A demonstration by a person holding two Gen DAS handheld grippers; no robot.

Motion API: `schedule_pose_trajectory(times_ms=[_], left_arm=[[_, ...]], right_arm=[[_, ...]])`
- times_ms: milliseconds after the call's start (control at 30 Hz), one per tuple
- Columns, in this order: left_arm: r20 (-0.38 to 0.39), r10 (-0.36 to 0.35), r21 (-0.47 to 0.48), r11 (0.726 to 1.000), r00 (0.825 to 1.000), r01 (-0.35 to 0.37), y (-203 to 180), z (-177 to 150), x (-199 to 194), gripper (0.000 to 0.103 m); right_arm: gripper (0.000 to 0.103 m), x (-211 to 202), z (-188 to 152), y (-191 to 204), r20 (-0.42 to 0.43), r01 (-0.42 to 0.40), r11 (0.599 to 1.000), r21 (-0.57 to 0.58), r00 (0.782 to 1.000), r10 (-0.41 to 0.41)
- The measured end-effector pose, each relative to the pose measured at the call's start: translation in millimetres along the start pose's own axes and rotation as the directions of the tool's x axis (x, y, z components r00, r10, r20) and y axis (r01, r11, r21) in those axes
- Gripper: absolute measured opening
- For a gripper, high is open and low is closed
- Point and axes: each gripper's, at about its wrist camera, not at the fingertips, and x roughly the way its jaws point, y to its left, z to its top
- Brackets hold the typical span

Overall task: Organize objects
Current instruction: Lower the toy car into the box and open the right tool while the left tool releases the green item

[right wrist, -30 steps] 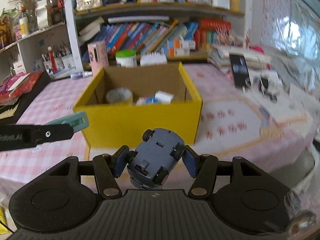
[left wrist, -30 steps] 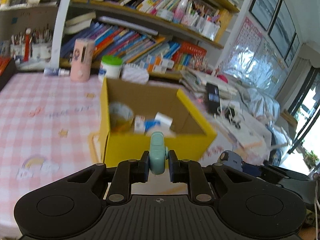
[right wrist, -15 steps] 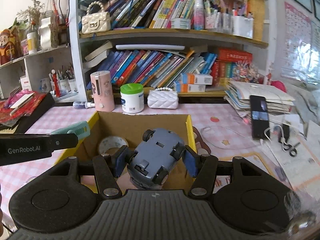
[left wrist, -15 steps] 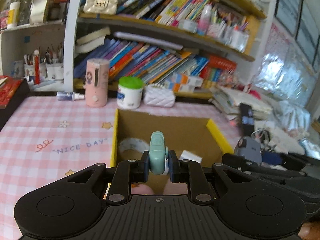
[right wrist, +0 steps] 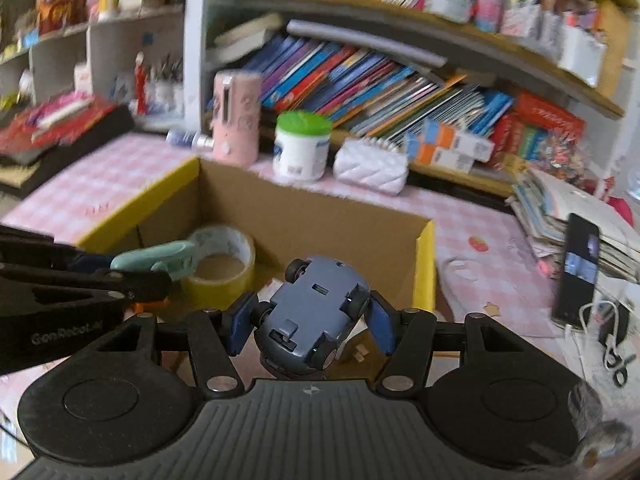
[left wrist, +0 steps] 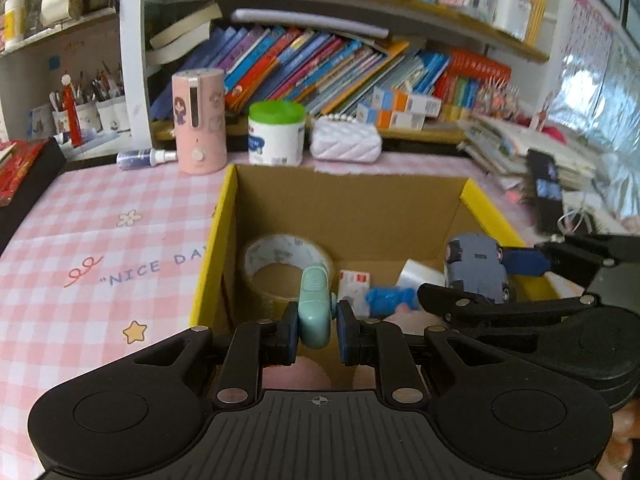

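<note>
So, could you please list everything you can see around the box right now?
Yellow cardboard box: one, brown inside, centre of table.
Clear tape roll: one, inside box, left.
Small white cartons: a few, inside box; exact number unclear.
Pink cylinder: one, behind box.
White tub with green lid: one, behind box.
White quilted purse: one, behind box.
Black phone: one, right of box.
Books: many, multicoloured, shelf.
Mint plastic tool: one, in left hand-held gripper.
Grey-blue toy car: one, upside down, in right hand-held gripper.
</note>
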Motion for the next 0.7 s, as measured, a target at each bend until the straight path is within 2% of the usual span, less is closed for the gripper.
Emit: schedule_pose_trajectory(times_ms=[200,300,433,533,600,700], left_arm=[[-0.041,0.01,0.011,1.0,0.999,-0.009,-1,-3,13,0.017],[-0.058,-0.011,0.01,1.0,0.998,0.012,-2,-9,18,0.017],[-0.06,-0.018,-0.009,1.0,0.998,0.017,-4,-13,21,0.017],[-0.022,-0.016,-0.021,1.0,1.0,0.015,-4,-11,14,0.021],[0.014,-0.027,-0.038,0.999,1.0,0.027,-3,-9,7,0.024],[0.083,-0.023,-0.061,0.998,0.996,0.028,-3,-10,-8,0.043]], right_arm=[[0.056,27,4,0,-0.092,-0.06,0.997,-0.045,0.994,0.056],[0.056,36,2,-2,-0.119,-0.066,0.997,-0.046,0.991,0.061],[0.056,42,2,-4,-0.144,-0.079,0.994,-0.069,0.987,0.068],[0.056,45,7,-5,-0.17,-0.094,0.992,-0.089,0.982,0.078],[0.057,46,10,-9,-0.172,-0.092,0.994,-0.06,0.982,0.08],[0.059,45,11,-14,-0.153,-0.075,0.997,0.005,0.985,0.074]])
